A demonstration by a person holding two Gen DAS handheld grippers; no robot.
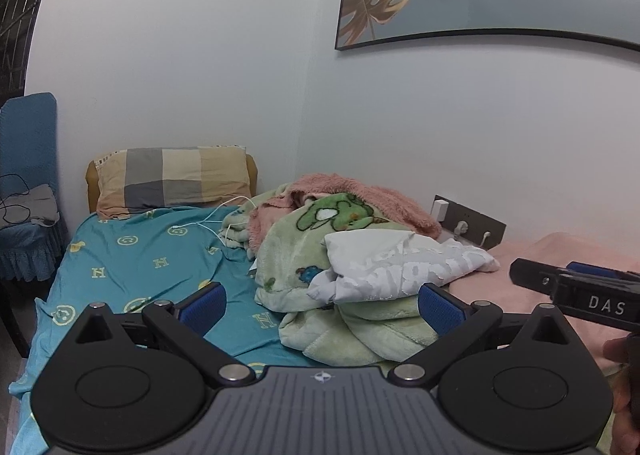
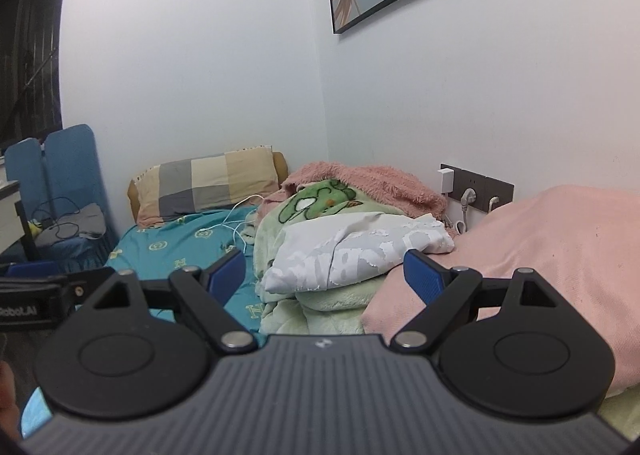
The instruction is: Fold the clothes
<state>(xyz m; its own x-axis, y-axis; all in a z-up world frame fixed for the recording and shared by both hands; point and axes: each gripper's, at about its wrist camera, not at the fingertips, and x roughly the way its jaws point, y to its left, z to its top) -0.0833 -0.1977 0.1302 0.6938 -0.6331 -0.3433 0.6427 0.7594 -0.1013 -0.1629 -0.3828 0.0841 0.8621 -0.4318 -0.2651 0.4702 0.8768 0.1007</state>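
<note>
Both sets of jaws stand released and wide apart, with nothing between their ribbed blue pads. The left gripper (image 1: 322,309) hovers just in front of the heap of bedding, its black linkage arms splayed over a grooved grey body. The right gripper (image 2: 324,275) points at the same heap from slightly further right; its side shows in the left wrist view as a black bar with white lettering.

The white garment (image 1: 400,269), the landmark here, lies crumpled on top of the heap, a thin smooth fabric with a cracked, flaking pale grey print across its front. In the right wrist view the white garment (image 2: 352,255) sits straight ahead between the two open fingers, apart from both.

Directly under the garment is a plush green blanket (image 1: 296,255) with a cartoon figure stitched or printed on it, folded in soft thick rolls. Behind the garment, against the wall, a shaggy pink blanket (image 1: 360,191) is bunched up. To the right of the garment lies a pink cover (image 2: 540,255) with a fine woven ribbing, swelling in a rounded mound. To the left of the garment spreads a smooth teal sheet (image 1: 140,263) patterned with yellow letters and faces. Beyond it, further left and back, a checked pillow (image 1: 176,179) in grey, beige and cream squares leans at the wall. A thin white cable (image 1: 224,215) trails over the sheet toward the heap. Behind and right of the garment, a dark wall socket panel (image 2: 480,187) carries white plugs.
</note>
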